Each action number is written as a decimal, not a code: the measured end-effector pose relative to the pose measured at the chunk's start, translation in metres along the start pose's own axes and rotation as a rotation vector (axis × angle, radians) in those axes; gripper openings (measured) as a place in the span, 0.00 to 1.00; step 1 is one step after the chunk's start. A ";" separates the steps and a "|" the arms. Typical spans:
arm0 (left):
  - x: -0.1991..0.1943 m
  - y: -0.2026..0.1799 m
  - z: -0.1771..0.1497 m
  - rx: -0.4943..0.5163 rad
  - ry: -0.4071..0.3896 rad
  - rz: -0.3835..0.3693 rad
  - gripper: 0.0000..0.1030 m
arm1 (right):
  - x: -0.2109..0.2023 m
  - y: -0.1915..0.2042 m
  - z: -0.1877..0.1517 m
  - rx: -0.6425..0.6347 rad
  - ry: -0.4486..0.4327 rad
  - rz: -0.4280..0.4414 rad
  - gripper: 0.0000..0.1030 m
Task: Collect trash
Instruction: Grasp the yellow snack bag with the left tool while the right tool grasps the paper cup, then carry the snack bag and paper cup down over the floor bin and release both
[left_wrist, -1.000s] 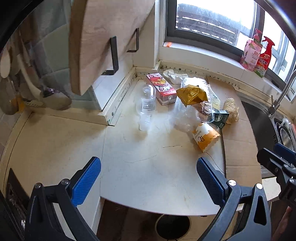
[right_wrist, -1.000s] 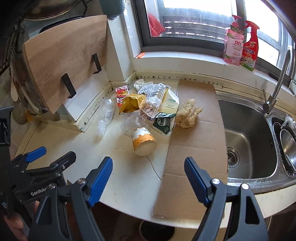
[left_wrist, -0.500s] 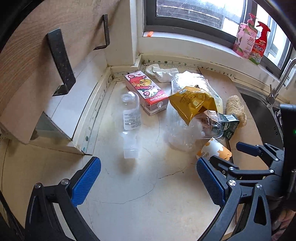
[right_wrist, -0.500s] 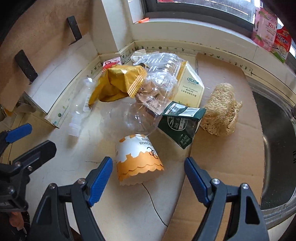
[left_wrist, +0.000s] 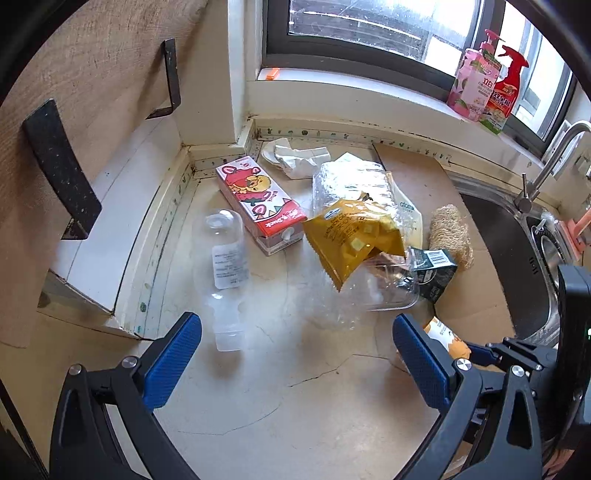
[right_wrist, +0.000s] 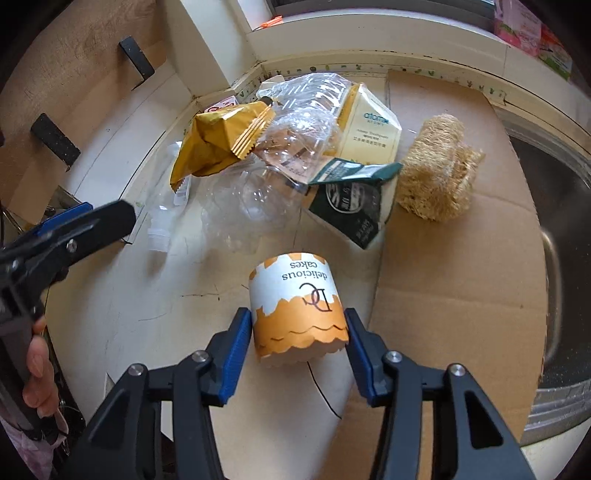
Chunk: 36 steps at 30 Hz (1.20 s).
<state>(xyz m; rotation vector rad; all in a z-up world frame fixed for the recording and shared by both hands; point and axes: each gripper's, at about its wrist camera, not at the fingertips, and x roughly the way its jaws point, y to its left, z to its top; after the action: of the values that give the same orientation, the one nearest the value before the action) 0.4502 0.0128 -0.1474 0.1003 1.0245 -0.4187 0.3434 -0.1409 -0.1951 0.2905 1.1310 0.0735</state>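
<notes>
A white and orange paper cake cup (right_wrist: 295, 299) lies on its side on the counter. My right gripper (right_wrist: 297, 317) is closing on it, and both blue pads touch its sides. The cup's edge (left_wrist: 443, 336) shows in the left wrist view, behind a finger. My left gripper (left_wrist: 295, 325) hangs open over bare counter with nothing between its fingers. Beyond it lie a clear plastic bottle (left_wrist: 225, 266), a red milk carton (left_wrist: 258, 199), a yellow snack bag (left_wrist: 351, 240), a clear plastic container (left_wrist: 369, 288), a dark green packet (left_wrist: 432, 273) and crumpled paper (left_wrist: 295, 158).
A cardboard sheet (right_wrist: 461, 277) covers the counter to the right, with a loofah scrubber (right_wrist: 436, 170) on it. The steel sink (left_wrist: 509, 266) lies further right. Two cleaning bottles (left_wrist: 476, 85) stand on the window sill. A wooden cutting board (left_wrist: 74, 92) hangs at the left.
Both grippers came down and forward toward the trash pile. The right one, wide open before, has narrowed around the paper cake cup. The left one stayed open.
</notes>
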 end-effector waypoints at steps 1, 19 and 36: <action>0.000 -0.001 0.003 -0.009 0.001 -0.018 0.99 | -0.005 -0.003 -0.004 0.010 -0.006 0.005 0.49; 0.062 -0.027 0.062 -0.041 0.062 -0.017 0.99 | -0.056 -0.049 -0.019 0.262 -0.191 -0.040 0.48; 0.056 -0.023 0.051 -0.010 0.037 -0.020 0.20 | -0.066 -0.046 -0.040 0.282 -0.220 -0.047 0.48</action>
<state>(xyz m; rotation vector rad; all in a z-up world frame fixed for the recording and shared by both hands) 0.5074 -0.0386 -0.1659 0.0893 1.0650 -0.4315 0.2749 -0.1906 -0.1647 0.5107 0.9280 -0.1580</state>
